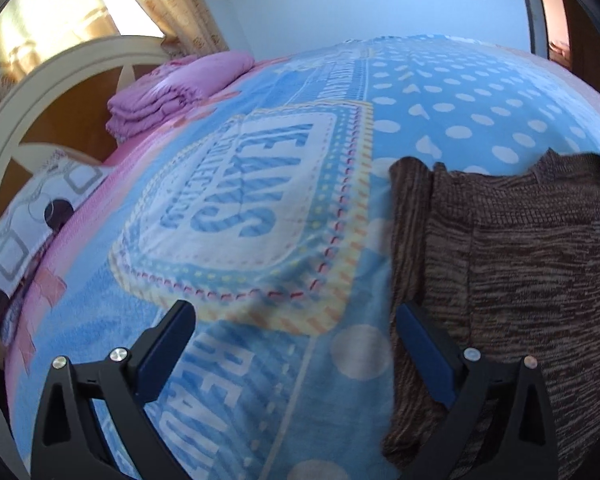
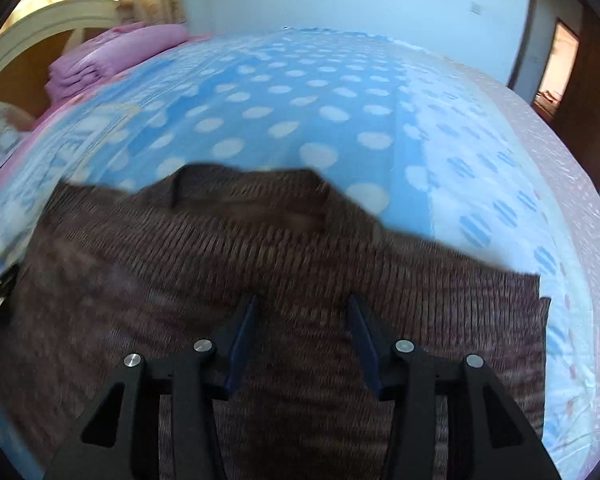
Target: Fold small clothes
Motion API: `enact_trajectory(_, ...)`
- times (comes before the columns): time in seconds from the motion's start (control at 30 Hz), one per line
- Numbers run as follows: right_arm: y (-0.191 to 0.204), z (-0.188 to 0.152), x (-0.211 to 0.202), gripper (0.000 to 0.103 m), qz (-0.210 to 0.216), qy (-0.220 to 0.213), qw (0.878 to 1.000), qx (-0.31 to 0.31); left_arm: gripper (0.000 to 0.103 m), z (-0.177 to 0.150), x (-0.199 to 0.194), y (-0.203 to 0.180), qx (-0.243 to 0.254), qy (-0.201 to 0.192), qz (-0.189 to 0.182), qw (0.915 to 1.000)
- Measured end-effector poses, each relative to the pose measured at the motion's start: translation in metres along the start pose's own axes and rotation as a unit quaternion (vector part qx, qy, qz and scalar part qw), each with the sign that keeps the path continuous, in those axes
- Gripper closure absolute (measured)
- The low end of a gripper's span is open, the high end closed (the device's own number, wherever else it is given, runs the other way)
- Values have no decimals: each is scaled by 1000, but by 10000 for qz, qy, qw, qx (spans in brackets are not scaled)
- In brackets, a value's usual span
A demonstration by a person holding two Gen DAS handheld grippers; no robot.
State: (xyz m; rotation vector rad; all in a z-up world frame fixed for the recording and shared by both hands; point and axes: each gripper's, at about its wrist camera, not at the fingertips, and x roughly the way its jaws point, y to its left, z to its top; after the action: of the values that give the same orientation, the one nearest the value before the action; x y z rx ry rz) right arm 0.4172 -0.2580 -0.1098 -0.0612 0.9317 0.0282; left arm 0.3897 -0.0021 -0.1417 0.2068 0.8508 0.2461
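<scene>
A brown knitted sweater [image 1: 520,248] lies flat on the blue dotted blanket [image 1: 440,92], one sleeve folded in along its left edge. My left gripper [image 1: 296,316] is open wide just above the bed. Its right finger [image 1: 416,332] is over the sweater's left edge and its left finger is over bare blanket. In the right wrist view, which is blurred, the sweater [image 2: 220,264] fills the lower half with its collar at the far side. My right gripper [image 2: 303,304] hovers over the sweater's middle with its jaws partly apart and no fabric pinched between them.
A folded pink quilt [image 1: 168,92] sits at the head of the bed beside a cream headboard [image 1: 40,80]. A patterned pillow [image 1: 32,216] lies at the left edge. The bed's right edge [image 2: 580,208] drops off toward a doorway [image 2: 560,68].
</scene>
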Motion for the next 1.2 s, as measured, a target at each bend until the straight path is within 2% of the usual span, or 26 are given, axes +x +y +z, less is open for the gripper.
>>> enact_trajectory(0.1, 5, -2, -16, 56, 0, -177, 9998, 80, 0, -10, 5, 17, -352, 177, -149, 9991)
enact_trajectory(0.2, 20, -12, -37, 54, 364, -417, 9984, -112, 0, -18, 10, 31, -744, 312, -417, 9959)
enact_trajectory(0.27, 34, -18, -40, 54, 527, -427, 9970, -368, 0, -20, 12, 36, -911, 369, -507, 9939)
enact_trajectory(0.3, 45, -21, -33, 54, 514, -321, 9965, -578, 0, -20, 12, 35, -934, 371, -519, 9936)
enact_trajectory(0.37, 56, -25, -9, 52, 183, -8, 9969, -766, 0, -21, 11, 31, -851, 343, -493, 9946)
enact_trajectory(0.4, 55, -23, -9, 49, 133, -205, 9975, -662, 0, -21, 10, 27, -779, 324, -487, 9952)
enact_trajectory(0.53, 48, -24, -21, 48, 273, -67, 9992, -274, 0, -22, 10, 30, -760, 331, -591, 9948)
enact_trajectory(0.63, 31, -51, -56, 48, 213, -306, 9987, -340, 0, -23, 13, 36, -885, 405, -772, 9923)
enact_trajectory(0.77, -27, -97, -98, 48, -145, -496, 9986, -85, 0, -23, 14, 36, -899, 406, -804, 9919)
enact_trajectory(0.83, -50, -115, -107, 48, -298, -385, 9988, 106, 0, -23, 13, 36, -883, 406, -798, 9921)
enact_trajectory(0.93, -88, -147, -97, 47, -514, 179, 9980, 332, 0, -23, 13, 36, -870, 411, -788, 9922)
enact_trajectory(1.0, -106, -157, -105, 42, -330, 112, 9974, 627, 0, -22, 12, 34, -817, 393, -717, 9933)
enact_trajectory(1.1, -105, -154, -114, 42, -420, 182, 9964, 713, 0, -21, 6, 32, -687, 379, -713, 9944)
enact_trajectory(1.2, -77, -148, -128, 42, -530, -93, 9979, 348, 0, -19, -3, 34, -571, 242, -822, 9947)
